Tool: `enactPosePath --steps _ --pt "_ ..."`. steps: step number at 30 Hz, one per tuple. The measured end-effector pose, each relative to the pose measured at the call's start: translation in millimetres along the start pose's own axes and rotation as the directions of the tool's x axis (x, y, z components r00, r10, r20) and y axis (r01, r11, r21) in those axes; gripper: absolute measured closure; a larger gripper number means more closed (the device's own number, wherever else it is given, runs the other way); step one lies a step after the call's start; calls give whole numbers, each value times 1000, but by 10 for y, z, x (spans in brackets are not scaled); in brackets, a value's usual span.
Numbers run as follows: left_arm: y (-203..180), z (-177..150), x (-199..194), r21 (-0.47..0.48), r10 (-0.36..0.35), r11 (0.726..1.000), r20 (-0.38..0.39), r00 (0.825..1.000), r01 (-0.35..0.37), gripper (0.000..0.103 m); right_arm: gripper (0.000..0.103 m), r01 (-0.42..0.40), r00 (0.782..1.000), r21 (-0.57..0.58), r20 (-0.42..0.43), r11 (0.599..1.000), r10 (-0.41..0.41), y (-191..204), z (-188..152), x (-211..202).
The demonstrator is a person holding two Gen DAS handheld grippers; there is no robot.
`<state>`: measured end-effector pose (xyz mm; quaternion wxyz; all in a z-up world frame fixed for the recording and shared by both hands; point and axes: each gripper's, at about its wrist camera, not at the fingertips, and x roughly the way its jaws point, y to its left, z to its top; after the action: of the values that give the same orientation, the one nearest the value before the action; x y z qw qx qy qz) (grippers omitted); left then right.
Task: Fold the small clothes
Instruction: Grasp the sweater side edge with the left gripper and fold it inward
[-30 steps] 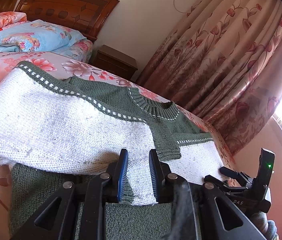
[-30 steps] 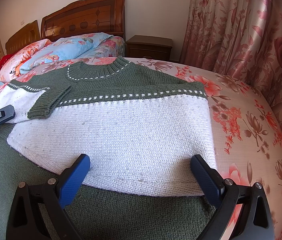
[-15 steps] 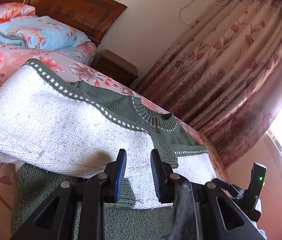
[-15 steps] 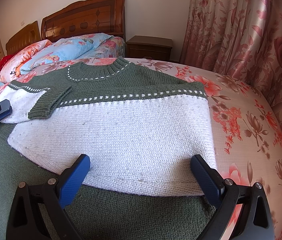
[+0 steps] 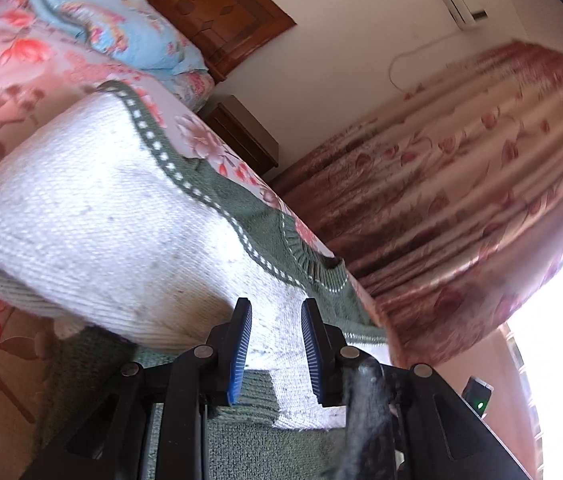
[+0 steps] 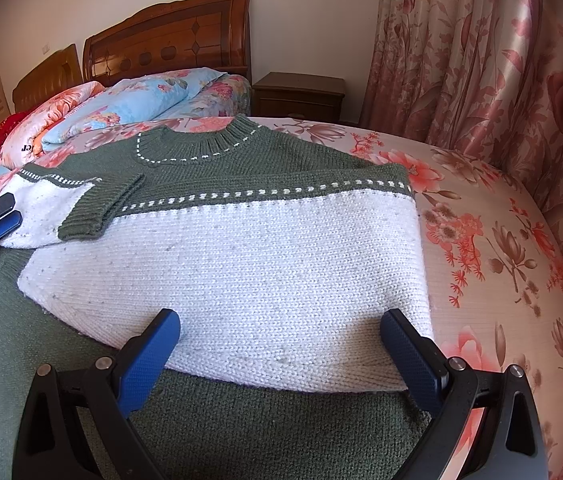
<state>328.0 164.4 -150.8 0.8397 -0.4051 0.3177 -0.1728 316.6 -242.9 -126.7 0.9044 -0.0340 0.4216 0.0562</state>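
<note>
While the knit sweater (image 6: 221, 264) lies half-folded on the bed (image 6: 501, 280), the left tool (image 5: 275, 344) at nine o'clock, slightly parted, grips nothing, and the right tool (image 6: 279, 356) gapes empty; the sleeve fold looks next.

Knitted sweater (image 6: 221, 264): coarse wool-like yarn, matt, showing visible stitch rows in white and dull green; collar (image 6: 217, 140) and cuff (image 6: 81, 228) showing ribbed knit.
Bedsheet (image 6: 481, 248): smooth woven cloth, matt, carrying a floral print.
Quilt (image 6: 137, 100): soft printed cloth, lying slightly rumpled.
Headboard (image 6: 173, 40): carved wood, varnished, giving off a gloss.
Nightstand (image 6: 297, 92): dark wood, showing a duller sheen.
Curtain (image 6: 481, 60): satin-like fabric, catching the light in glossy folds.
Right claw (image 6: 279, 356): matt black plastic arms, metal rivets shining, blue pads (image 6: 149, 356) looking finely textured.
Left claw (image 5: 275, 344): ridged blue pads.
</note>
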Motion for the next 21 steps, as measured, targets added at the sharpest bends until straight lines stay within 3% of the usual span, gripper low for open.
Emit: enactPosePath --steps 9,12,15,17,21 --pt "42 8 23 -29 27 999 4 1000 -27 77 0 -10 1000 5 3 1000 10 -14 5 0" --pt "-79 -66 -79 30 100 994 30 995 -101 77 0 -12 1000 2 5 1000 12 -16 -6 -5" --pt "-242 -225 -218 107 118 987 33 992 -121 77 0 -16 1000 2 3 1000 16 -18 -5 3" --pt "-293 -319 -304 155 168 973 25 986 -170 77 0 -15 1000 0 2 1000 15 -17 -6 4" --pt "-228 -406 -538 232 299 924 60 953 -304 77 0 -23 1000 -5 -4 1000 23 -14 6 20"
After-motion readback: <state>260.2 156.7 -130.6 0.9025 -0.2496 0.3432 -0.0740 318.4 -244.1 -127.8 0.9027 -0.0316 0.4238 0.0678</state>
